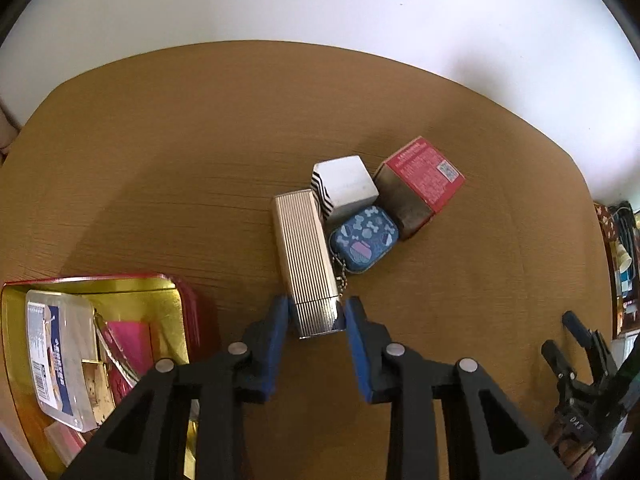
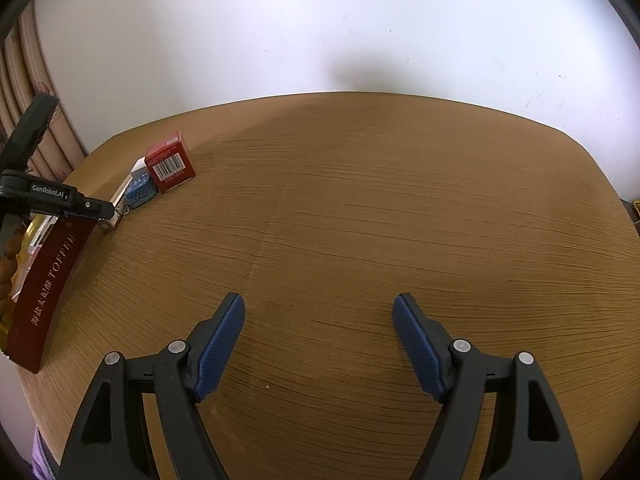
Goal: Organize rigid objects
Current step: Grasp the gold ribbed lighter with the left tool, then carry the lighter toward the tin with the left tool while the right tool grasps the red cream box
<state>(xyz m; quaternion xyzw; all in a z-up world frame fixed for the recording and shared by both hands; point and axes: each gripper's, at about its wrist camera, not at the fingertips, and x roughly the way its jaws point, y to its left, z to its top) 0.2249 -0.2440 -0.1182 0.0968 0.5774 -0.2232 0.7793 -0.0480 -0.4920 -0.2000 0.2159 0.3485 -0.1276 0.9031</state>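
Observation:
My left gripper (image 1: 316, 312) is shut on the near end of a long ribbed silver box (image 1: 306, 256) that lies on the wooden table (image 1: 180, 160). Beside the box sit a blue patterned tin (image 1: 364, 238) with a bead chain, a white box with black stripes (image 1: 346, 184) and a red box (image 1: 424, 178). A red tin with a gold inside (image 1: 160, 304) holds several packets at the lower left. My right gripper (image 2: 319, 312) is open and empty over bare table. The left gripper also shows in the right wrist view (image 2: 110, 210), with the red box (image 2: 170, 162) beyond it.
The red tin's side reads TOFFEE in the right wrist view (image 2: 48, 280). A white wall stands behind the table. A curtain (image 2: 24, 92) hangs at the far left. The right gripper (image 1: 580, 360) shows at the right edge of the left wrist view, near clutter off the table.

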